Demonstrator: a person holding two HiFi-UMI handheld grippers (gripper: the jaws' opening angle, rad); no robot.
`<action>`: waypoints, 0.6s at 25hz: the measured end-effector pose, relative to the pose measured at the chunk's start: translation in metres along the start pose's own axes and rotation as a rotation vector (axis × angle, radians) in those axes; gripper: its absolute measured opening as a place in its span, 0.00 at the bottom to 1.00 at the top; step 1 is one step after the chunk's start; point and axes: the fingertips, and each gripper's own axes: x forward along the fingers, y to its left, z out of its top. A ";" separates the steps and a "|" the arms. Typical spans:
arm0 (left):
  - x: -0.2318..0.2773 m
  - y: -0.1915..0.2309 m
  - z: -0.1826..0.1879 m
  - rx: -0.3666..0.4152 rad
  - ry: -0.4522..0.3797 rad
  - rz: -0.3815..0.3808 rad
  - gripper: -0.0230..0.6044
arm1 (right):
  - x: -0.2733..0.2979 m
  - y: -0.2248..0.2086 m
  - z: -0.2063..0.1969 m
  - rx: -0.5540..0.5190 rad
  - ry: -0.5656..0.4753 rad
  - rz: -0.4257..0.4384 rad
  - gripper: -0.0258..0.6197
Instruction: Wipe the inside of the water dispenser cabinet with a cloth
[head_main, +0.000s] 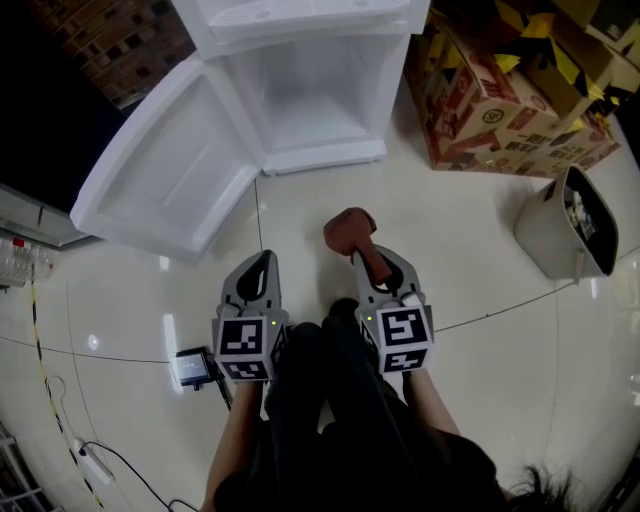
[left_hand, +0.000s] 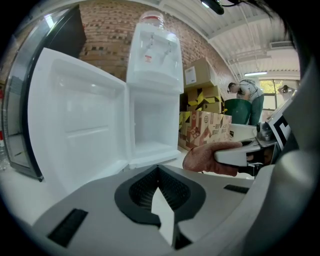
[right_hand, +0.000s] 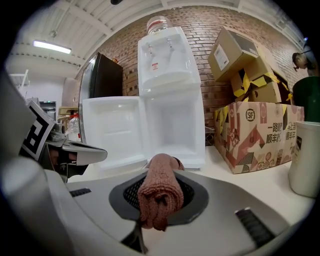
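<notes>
The white water dispenser stands ahead with its lower cabinet (head_main: 315, 100) open; its door (head_main: 165, 175) is swung out to the left. Both gripper views face the empty white cabinet (left_hand: 150, 127) (right_hand: 175, 125). My right gripper (head_main: 370, 258) is shut on a rolled reddish-brown cloth (head_main: 350, 232) that sticks out past the jaws, a short way in front of the cabinet. The right gripper view has the cloth (right_hand: 160, 192) pinched in my right gripper (right_hand: 160, 172). My left gripper (head_main: 262, 262) hovers beside it over the floor. In its own view the left gripper (left_hand: 159, 170) is shut with nothing held.
Printed cardboard boxes (head_main: 500, 100) are stacked right of the dispenser, and a beige bin (head_main: 570, 225) stands further right. A small device with a cable (head_main: 192, 368) lies on the tiled floor at left. A person (left_hand: 247, 97) bends over in the far background.
</notes>
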 end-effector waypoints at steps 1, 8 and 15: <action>0.000 0.000 -0.001 -0.001 0.001 -0.001 0.00 | 0.000 0.001 -0.001 0.000 0.001 0.002 0.16; -0.001 0.005 -0.009 -0.035 0.012 0.002 0.00 | 0.003 0.002 -0.003 -0.006 0.011 -0.003 0.16; -0.001 0.001 -0.010 -0.041 0.017 -0.006 0.00 | 0.000 0.001 -0.006 -0.001 0.013 -0.005 0.16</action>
